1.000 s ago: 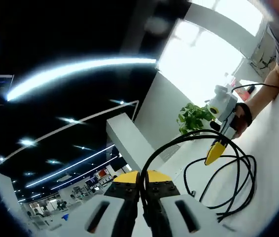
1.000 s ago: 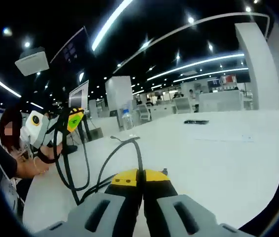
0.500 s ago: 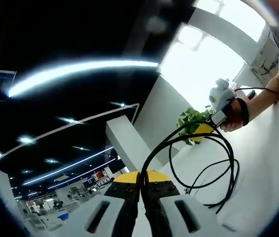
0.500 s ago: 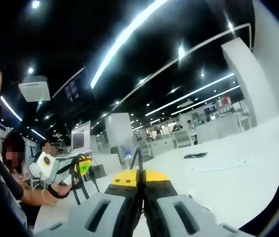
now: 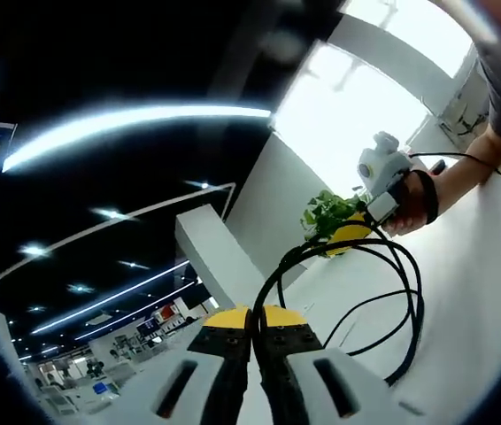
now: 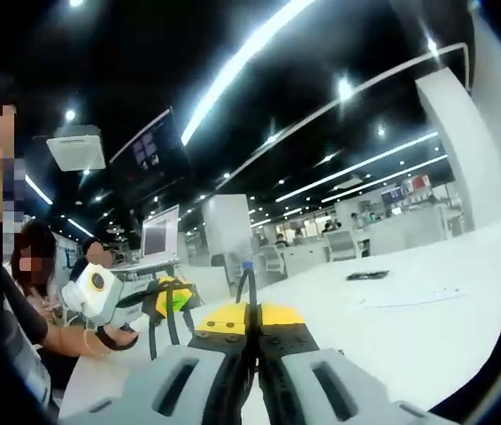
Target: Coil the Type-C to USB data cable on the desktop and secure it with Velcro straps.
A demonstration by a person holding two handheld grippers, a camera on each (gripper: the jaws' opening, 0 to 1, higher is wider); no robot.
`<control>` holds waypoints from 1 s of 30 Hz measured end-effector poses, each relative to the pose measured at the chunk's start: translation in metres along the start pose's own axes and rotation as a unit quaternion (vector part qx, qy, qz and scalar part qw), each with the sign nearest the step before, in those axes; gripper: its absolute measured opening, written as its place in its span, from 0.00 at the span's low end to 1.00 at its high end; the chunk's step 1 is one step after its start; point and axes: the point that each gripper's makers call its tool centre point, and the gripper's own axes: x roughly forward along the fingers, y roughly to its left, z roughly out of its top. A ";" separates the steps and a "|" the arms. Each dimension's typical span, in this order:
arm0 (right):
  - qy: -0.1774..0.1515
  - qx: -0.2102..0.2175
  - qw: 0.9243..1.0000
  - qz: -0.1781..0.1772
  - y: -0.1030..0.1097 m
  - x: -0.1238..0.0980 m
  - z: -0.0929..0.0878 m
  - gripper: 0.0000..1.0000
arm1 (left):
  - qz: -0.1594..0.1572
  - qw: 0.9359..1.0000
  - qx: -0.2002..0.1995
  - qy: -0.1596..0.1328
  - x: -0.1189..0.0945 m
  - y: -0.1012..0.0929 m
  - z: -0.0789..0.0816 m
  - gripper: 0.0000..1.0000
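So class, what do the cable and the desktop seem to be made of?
The cable: probably rubbery or plastic sheathing, since it is black, matte and bends in smooth loops. The desktop: apparently a smooth white laminate or painted surface, pale and even, without visible grain.

The cable (image 5: 392, 292) ends are hidden between the closed fingers (image 5: 233, 372). Its connectors cannot be made out. At the upper right, the person's arm (image 5: 489, 150) is cut off by the frame edge.

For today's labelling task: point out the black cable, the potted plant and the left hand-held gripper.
black cable (image 5: 410, 292), left gripper view, loop's outer curve
potted plant (image 5: 326, 212), left gripper view, leaves
left hand-held gripper (image 5: 254, 329), left gripper view, between fingertips
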 end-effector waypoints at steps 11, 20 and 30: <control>-0.001 -0.005 1.000 0.029 0.022 0.004 -0.005 0.02 | -0.009 1.000 -0.017 0.002 0.000 -0.005 -0.002 0.05; 0.011 -0.023 0.999 0.043 0.033 0.007 -0.012 0.02 | -0.016 1.000 -0.003 0.000 -0.001 -0.011 0.002 0.05; 0.011 -0.030 0.998 0.055 0.043 0.006 -0.014 0.02 | -0.023 1.000 -0.004 -0.003 0.000 -0.015 0.003 0.05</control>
